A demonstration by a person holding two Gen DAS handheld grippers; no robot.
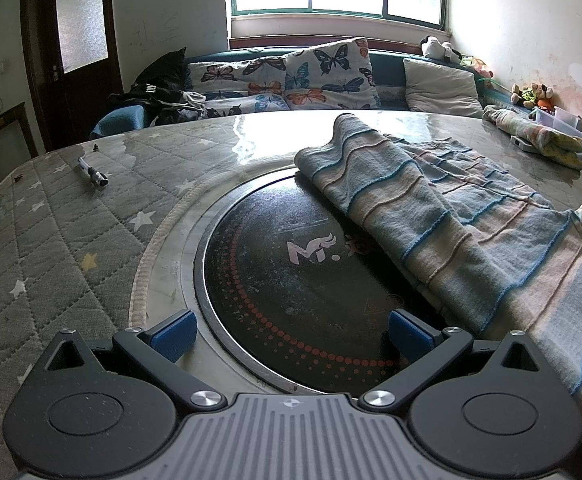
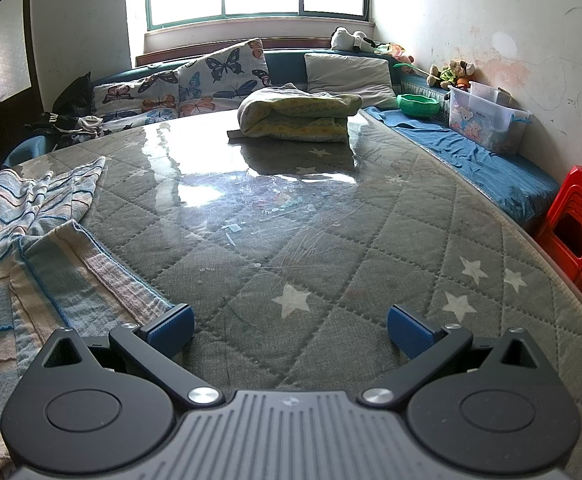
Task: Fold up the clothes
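A striped blue, pink and grey garment lies on the round table, partly folded over, its left edge draped across the black cooktop disc. My left gripper is open and empty above the disc, just left of the garment's near edge. In the right wrist view the same garment lies at the left. My right gripper is open and empty over the quilted table cover, its left finger beside the garment's hem.
A folded yellow-green cloth bundle sits at the table's far side. A small metal tool lies far left. Sofa with butterfly cushions behind; plastic bin and red stool at right.
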